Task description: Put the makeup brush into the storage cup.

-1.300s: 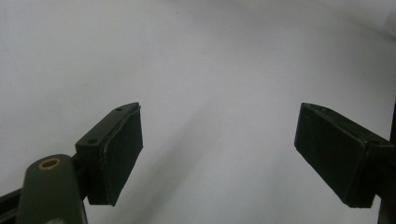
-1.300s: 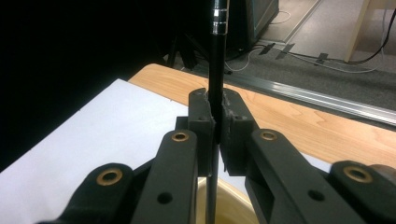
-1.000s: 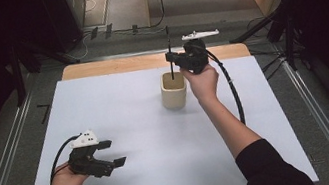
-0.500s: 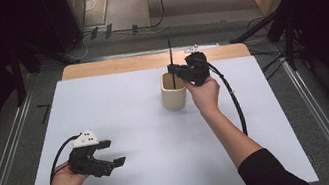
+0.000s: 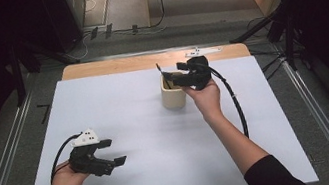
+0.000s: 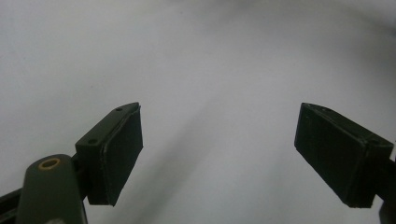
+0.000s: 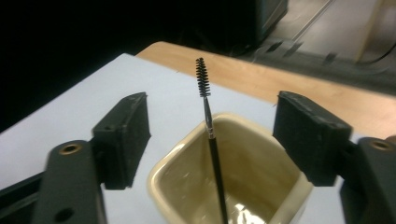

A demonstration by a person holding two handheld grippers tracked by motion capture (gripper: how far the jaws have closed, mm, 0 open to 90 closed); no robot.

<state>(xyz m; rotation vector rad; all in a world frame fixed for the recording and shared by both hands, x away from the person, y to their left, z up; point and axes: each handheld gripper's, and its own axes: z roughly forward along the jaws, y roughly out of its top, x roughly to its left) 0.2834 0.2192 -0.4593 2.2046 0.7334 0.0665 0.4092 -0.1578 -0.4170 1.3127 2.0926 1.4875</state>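
Note:
A cream square cup (image 5: 173, 98) stands on the white sheet, right of centre and toward the far side. A thin black wand with a bristled tip (image 5: 159, 68) stands in it, leaning on the rim. My right gripper (image 5: 173, 80) hovers just over the cup's right rim. Its jaws have just been opening and the wand stands free between them, touching neither pad. In the right gripper view the wand (image 7: 202, 77) rises out of the cup (image 7: 187, 154) between the spread pads (image 7: 126, 135). My left gripper (image 5: 115, 151) rests open near the front left, nothing between its pads (image 6: 119, 154).
A white sheet (image 5: 119, 105) covers the table, with a bare wooden strip (image 5: 107, 66) along the far edge. A small white part (image 5: 202, 51) lies on that strip behind the right gripper. The right gripper's cable (image 5: 238, 105) loops over the sheet at the right.
The right gripper sank toward the cup with the wand, then its jaws opened and let the wand go into the cup. The left gripper stayed put.

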